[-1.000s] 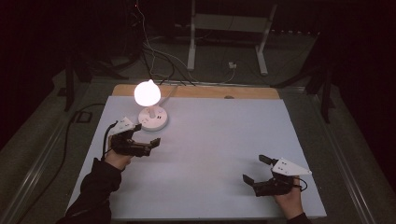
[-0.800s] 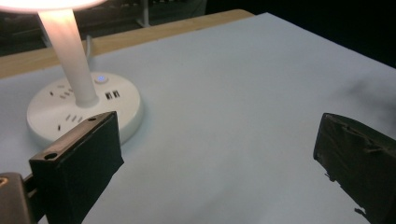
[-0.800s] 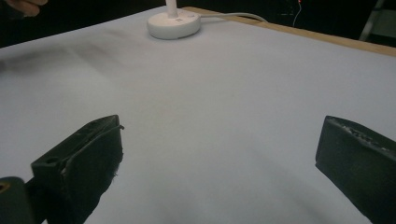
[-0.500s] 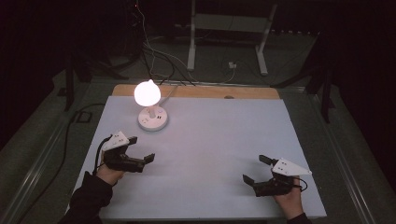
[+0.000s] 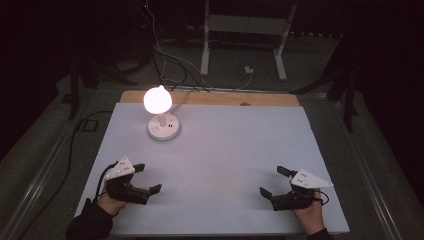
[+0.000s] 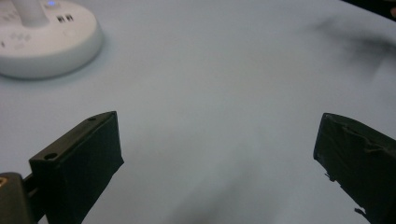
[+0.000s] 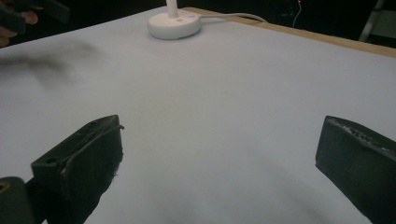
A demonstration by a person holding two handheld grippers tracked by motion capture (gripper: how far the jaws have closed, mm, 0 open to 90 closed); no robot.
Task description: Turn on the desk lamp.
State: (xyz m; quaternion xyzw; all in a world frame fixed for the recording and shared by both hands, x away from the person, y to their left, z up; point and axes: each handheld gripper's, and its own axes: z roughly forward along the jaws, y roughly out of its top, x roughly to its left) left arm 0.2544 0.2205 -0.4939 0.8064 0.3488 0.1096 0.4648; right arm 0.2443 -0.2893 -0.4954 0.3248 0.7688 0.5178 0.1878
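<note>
A small white lamp stands at the back left of the white table (image 5: 230, 145), its bulb (image 5: 157, 99) lit above a round base (image 5: 163, 128). My left gripper (image 5: 149, 177) rests open near the front left edge, well short of the lamp, with nothing between its fingers. In the left gripper view the jaws stand wide apart over bare table and the lamp base (image 6: 46, 37) sits at the upper left. My right gripper (image 5: 272, 181) is open and holds nothing near the front right. In the right gripper view the lamp base (image 7: 173, 23) lies far ahead.
The lamp's cord (image 5: 180, 95) runs off the back of the table over a wooden strip (image 5: 235, 98). Behind it, cables (image 5: 170, 60) and a metal stand (image 5: 242, 45) sit on the dark floor. The person's other hand (image 7: 14, 21) appears at the upper left of the right gripper view.
My left gripper has drawn back from beside the lamp base toward the front left edge of the table. The right gripper has stayed where it was.
</note>
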